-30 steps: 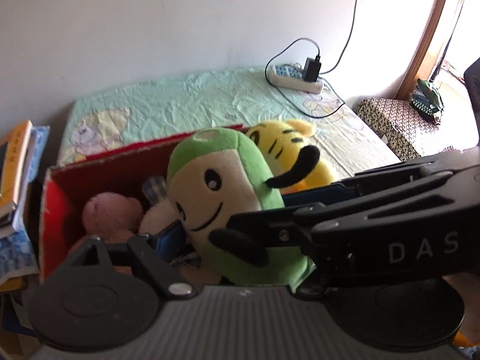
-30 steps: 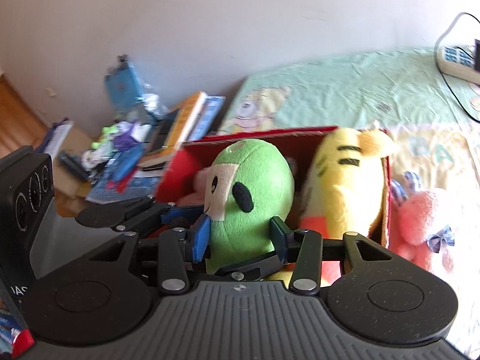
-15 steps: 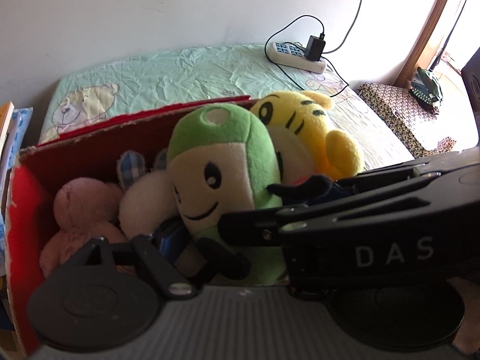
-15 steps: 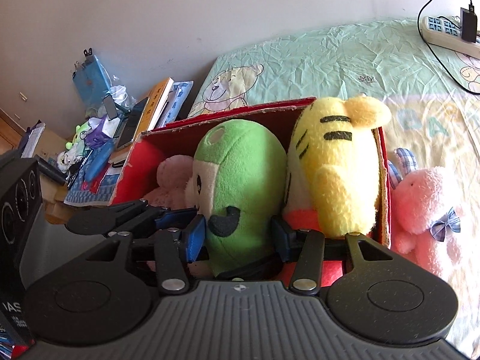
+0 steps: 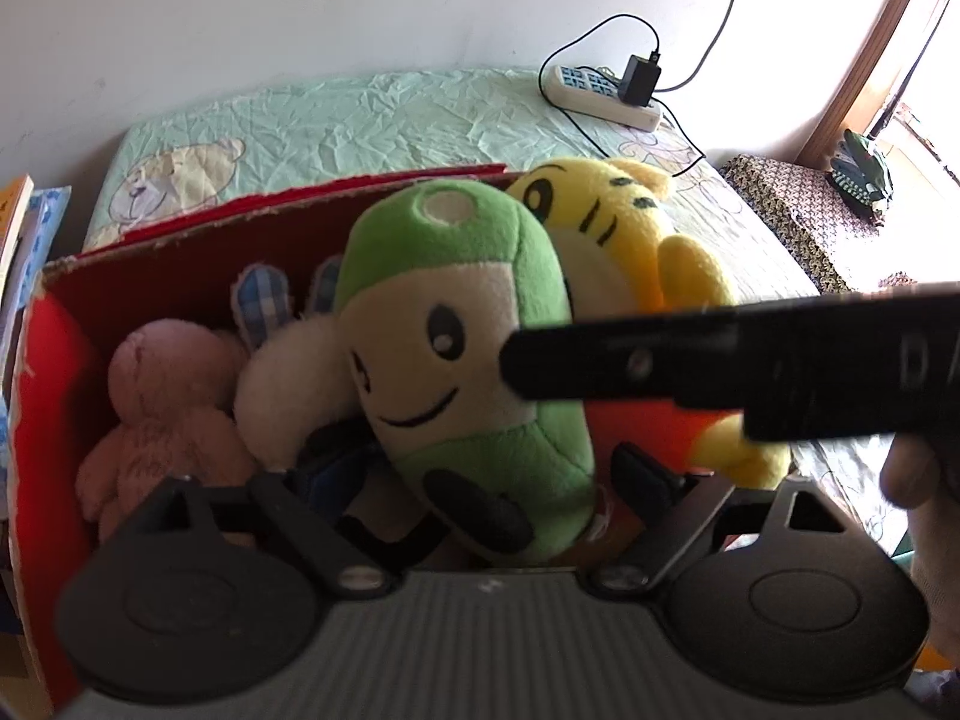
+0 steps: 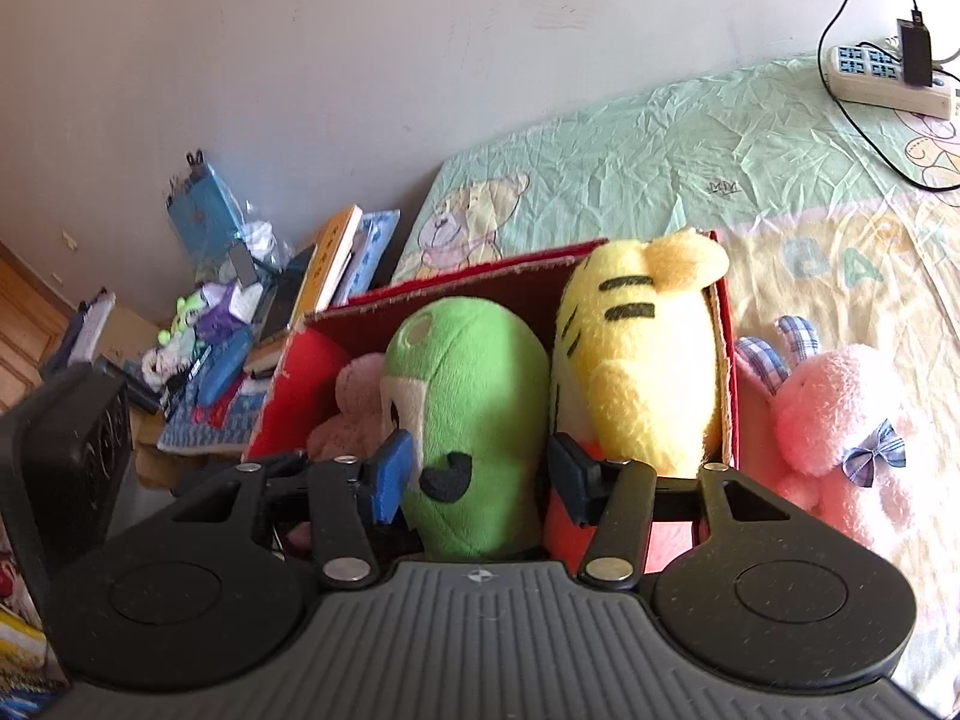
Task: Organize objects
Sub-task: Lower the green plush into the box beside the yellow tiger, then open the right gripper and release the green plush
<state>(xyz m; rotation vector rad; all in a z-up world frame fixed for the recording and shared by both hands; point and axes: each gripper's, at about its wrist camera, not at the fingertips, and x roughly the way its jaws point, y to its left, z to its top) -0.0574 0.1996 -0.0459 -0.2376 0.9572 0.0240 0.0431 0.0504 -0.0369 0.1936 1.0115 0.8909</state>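
A green plush toy (image 5: 462, 360) stands in a red cardboard box (image 5: 54, 360) on the bed, beside a yellow tiger plush (image 5: 648, 252), a white plush (image 5: 288, 384) and a dusty pink bear (image 5: 162, 396). My left gripper (image 5: 486, 474) is open around the green plush's lower body. My right gripper (image 6: 480, 474) is also open around the same green plush (image 6: 474, 408), its fingers standing apart from the sides. The right gripper's body crosses the left wrist view as a black bar (image 5: 720, 360). The tiger (image 6: 642, 354) fills the box's right end.
A pink bunny plush (image 6: 840, 426) lies on the bed sheet (image 6: 690, 168) just right of the box (image 6: 729, 360). A power strip with charger (image 5: 606, 90) lies at the bed's far side. Books and clutter (image 6: 252, 330) sit left of the bed.
Both grippers lowered the green plush into the box between the white plush and the tiger, then opened their jaws. The right gripper has drawn back to the right in the left wrist view.
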